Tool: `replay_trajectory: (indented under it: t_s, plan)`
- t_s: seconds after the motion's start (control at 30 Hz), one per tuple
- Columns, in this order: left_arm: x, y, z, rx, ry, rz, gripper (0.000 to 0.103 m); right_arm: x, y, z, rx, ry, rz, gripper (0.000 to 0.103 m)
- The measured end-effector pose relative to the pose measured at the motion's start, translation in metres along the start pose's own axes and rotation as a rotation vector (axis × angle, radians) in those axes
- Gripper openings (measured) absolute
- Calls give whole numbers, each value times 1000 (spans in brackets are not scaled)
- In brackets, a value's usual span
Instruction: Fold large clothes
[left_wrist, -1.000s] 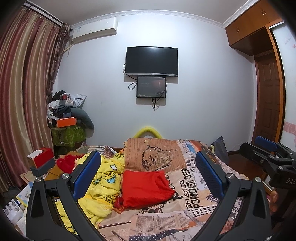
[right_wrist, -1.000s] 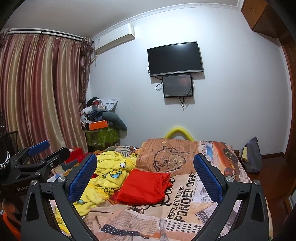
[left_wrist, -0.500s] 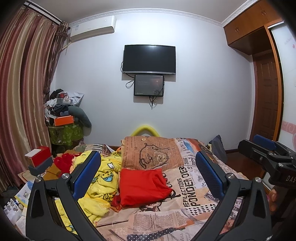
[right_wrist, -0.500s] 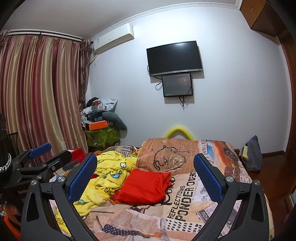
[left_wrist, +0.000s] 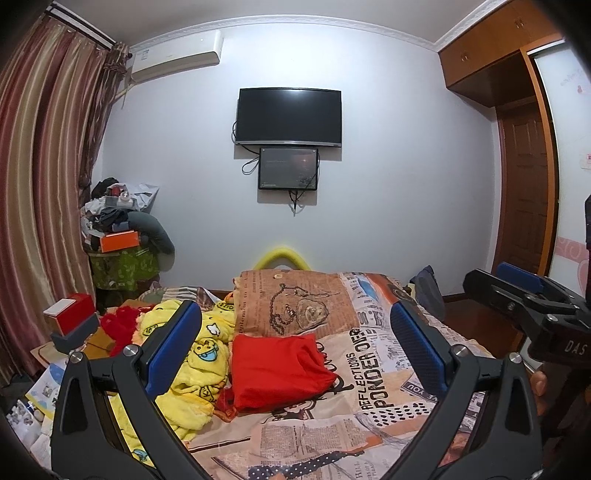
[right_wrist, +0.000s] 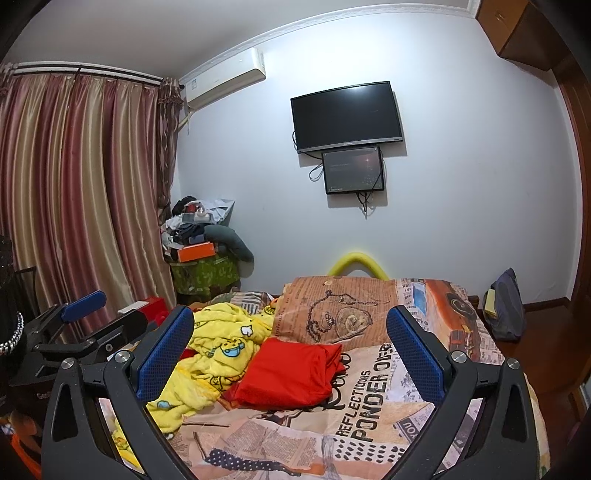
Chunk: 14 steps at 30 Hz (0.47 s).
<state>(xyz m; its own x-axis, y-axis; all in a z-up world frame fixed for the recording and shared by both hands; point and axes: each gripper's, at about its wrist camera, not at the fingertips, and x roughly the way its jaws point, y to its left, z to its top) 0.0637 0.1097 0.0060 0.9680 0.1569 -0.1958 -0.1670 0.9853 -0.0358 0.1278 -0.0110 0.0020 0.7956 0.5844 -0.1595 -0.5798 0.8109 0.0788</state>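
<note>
1. Both claws, my left gripper (left_wrist: 295, 343) and right gripper (right_wrist: 290, 341), hang spread apart and empty above the bed (left_wrist: 369, 424).
2. My red garment (left_wrist: 277, 369) lies folded mid-bed; the yellow robe (left_wrist: 192, 354) is heaped just beside it, at the bed's left edge.
3. I judge the robe comes next: I should drag it onto bare bedspread, flatten it, then pinch two corners.

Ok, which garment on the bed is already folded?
The red garment, lying as a flat, neat rectangle in front of the pillow. The yellow robe beside it is a crumpled heap.
</note>
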Motion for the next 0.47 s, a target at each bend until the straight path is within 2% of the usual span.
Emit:
replay_trajectory:
  t_s: [0.47]
  plan:
    - [-1,3,0,-9,3,-13,103,3,-1,2,0,5,-1,103]
